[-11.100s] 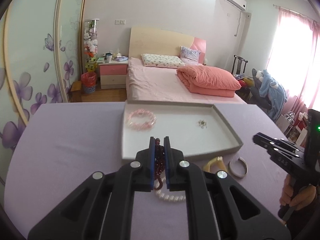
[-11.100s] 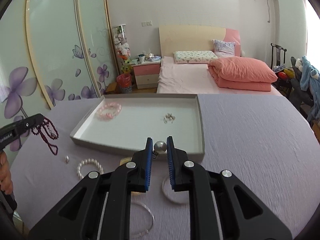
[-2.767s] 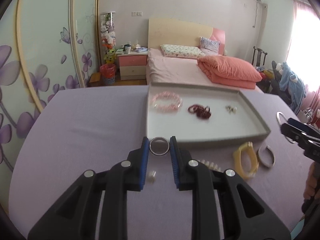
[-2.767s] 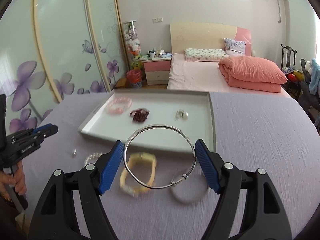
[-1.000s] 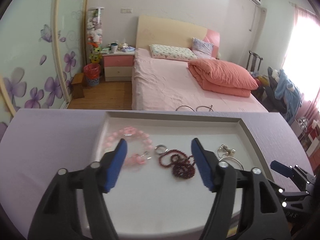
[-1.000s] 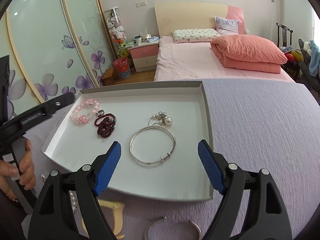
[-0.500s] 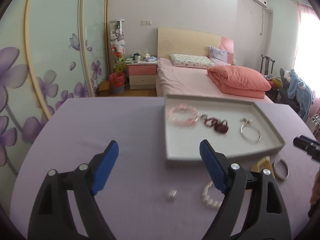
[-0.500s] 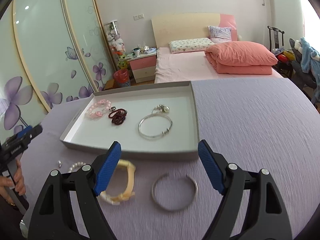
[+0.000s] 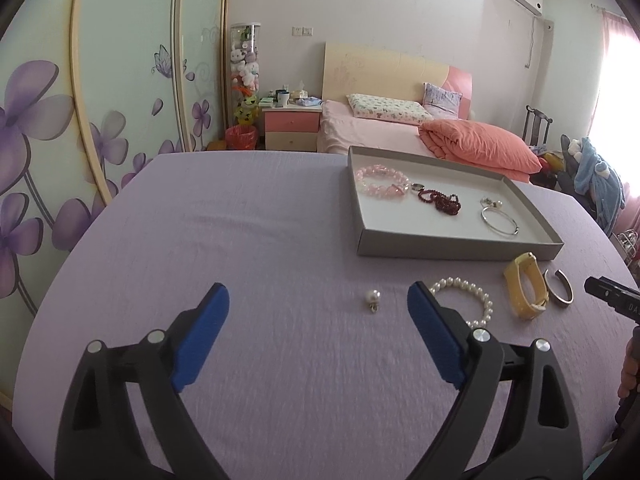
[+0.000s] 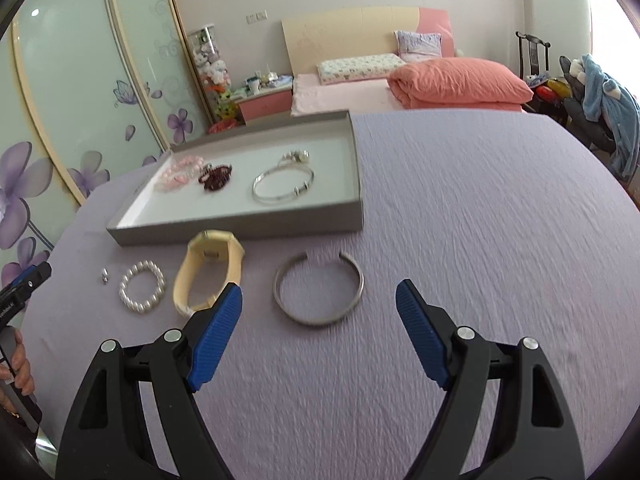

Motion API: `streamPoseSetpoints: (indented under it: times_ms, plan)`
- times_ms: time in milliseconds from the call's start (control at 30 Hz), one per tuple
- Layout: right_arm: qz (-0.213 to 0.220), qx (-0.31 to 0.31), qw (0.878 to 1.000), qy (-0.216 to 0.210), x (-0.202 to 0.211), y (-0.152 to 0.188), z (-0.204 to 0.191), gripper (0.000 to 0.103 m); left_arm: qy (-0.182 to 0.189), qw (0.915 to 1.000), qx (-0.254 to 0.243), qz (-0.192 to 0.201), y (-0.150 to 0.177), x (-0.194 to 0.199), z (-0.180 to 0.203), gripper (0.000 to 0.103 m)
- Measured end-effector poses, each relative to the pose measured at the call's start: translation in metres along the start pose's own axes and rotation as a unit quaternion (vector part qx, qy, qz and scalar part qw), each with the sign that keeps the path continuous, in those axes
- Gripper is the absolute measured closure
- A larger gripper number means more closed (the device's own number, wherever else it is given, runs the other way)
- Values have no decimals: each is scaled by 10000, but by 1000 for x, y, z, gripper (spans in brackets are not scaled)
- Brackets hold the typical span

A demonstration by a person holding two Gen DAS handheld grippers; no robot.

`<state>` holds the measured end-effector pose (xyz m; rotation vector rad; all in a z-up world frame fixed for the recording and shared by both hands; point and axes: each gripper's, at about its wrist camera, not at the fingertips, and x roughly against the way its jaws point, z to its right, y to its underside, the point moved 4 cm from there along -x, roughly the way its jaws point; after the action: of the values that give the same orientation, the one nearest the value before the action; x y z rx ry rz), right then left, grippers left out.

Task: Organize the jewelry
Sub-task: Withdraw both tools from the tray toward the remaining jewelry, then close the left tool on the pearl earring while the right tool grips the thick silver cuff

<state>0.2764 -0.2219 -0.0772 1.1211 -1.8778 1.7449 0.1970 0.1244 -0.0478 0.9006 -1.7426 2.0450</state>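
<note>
Now your left gripper (image 9: 318, 306), jaws just opening and empty, hovers short of the pearl pendant (image 9: 372, 299); your right gripper (image 10: 319, 303) gapes, empty, around the silver cuff (image 10: 319, 289), both near the tray (image 10: 240, 226).

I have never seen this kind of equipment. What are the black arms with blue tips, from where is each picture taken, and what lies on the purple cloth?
There is no robot here. A person holds a hand tool with a two-finger claw in each hand, and a wide-angle camera on each tool looks forward along its fingers. One picture comes from the left claw, the other from the right claw. Both claws are open and hold nothing; the left one's jaws have just been opening.

A grey tray stands on the cloth. In it lie a pink bead bracelet, a dark red bead string, a thin silver bangle and a small pearl piece.

Still outside the tray, on the cloth: a pearl bracelet, a single pearl pendant, a yellow watch band and an open silver cuff.
</note>
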Motion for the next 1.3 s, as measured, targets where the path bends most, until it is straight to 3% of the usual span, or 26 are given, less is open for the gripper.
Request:
streamPoseSetpoints:
  times_ms: [333,1067,1300]
  plan:
    - [-288,176,9991,244,-10,15,-7,15,-23,9999,35,-142,8,-6,-4,9]
    - [-656,284,9946,757,-41,14,-14,14,-55,9996,-65,-271,14,-14,-2,7]
    - [-580,194,9944,865,-46,8,-13,14,-51,9994,-49,-334,16,-17,-1,7]
